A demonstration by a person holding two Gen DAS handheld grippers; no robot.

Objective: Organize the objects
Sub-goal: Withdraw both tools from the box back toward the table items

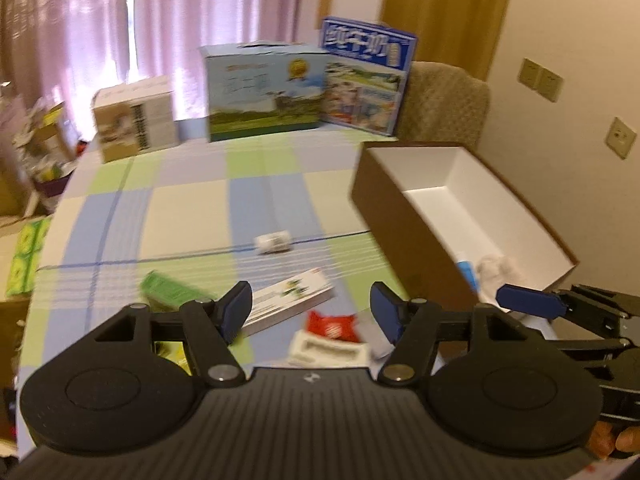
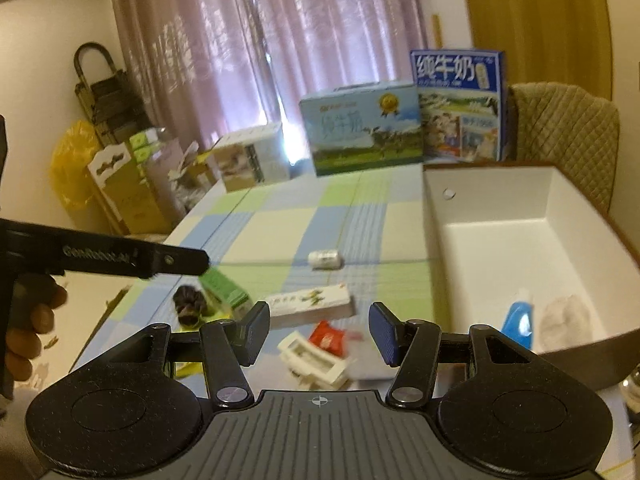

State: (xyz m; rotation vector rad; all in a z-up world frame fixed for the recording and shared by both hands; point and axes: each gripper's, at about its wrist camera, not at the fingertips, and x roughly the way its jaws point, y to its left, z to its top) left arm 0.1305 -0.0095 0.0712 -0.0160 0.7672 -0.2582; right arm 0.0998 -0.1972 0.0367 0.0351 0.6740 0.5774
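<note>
Both my left gripper (image 1: 311,314) and right gripper (image 2: 319,333) hang with fingers spread, holding nothing, above small packets (image 2: 308,357) beside the open box (image 2: 496,216) at the tabletop's (image 1: 192,208) right edge.

Three cartons line the tabletop's (image 2: 280,220) far edge — a beige box (image 2: 250,158), a milk carton (image 2: 362,134), a taller blue one (image 2: 460,104) — with pink curtains (image 2: 260,40) behind.

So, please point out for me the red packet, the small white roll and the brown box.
red packet (image 2: 329,336), right wrist view, on its red front.
small white roll (image 2: 326,259), right wrist view, on its side.
brown box (image 1: 404,228), left wrist view, on its brown outer wall.
</note>
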